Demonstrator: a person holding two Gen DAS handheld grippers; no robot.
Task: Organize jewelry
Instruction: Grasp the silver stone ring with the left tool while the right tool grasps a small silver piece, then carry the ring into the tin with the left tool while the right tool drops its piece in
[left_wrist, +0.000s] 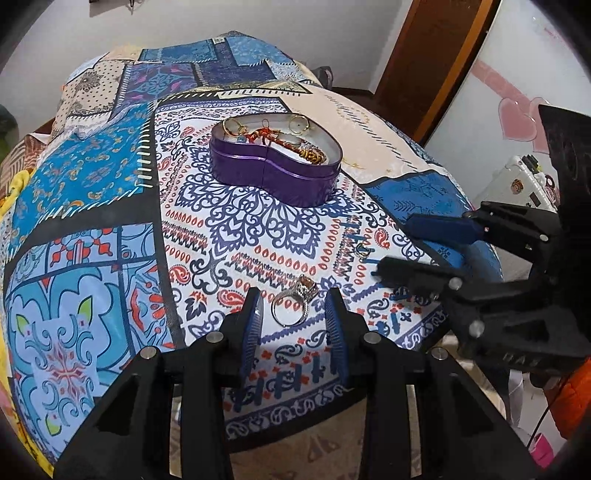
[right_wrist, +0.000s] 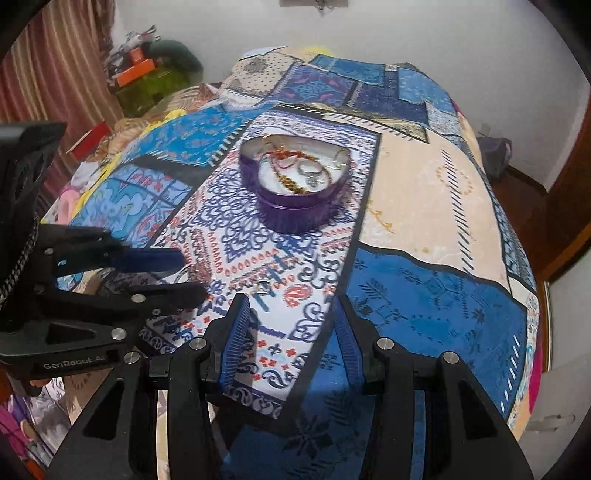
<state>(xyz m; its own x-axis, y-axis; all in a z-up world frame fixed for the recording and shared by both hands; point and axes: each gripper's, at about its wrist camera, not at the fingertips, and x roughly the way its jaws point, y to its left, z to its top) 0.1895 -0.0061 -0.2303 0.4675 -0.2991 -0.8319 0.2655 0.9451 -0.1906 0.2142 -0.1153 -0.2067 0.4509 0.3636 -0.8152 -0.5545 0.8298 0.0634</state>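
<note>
A purple heart-shaped tin (left_wrist: 275, 173) sits open on the patterned bedspread and holds rings and a red-gold chain; it also shows in the right wrist view (right_wrist: 295, 206). A silver ring with a stone (left_wrist: 293, 304) lies on the cloth between the tips of my open left gripper (left_wrist: 295, 299), not gripped. A small ring (left_wrist: 362, 251) lies further right, just ahead of my open right gripper (right_wrist: 291, 299), where it shows as a small ring (right_wrist: 262, 286). The right gripper appears in the left view (left_wrist: 391, 247), the left gripper in the right view (right_wrist: 192, 273).
The patchwork bedspread (left_wrist: 92, 184) covers a bed with its front edge just under both grippers. A wooden door frame (left_wrist: 436, 62) and a white case (left_wrist: 521, 181) stand to the right. Cluttered boxes (right_wrist: 136, 70) and a curtain are far left.
</note>
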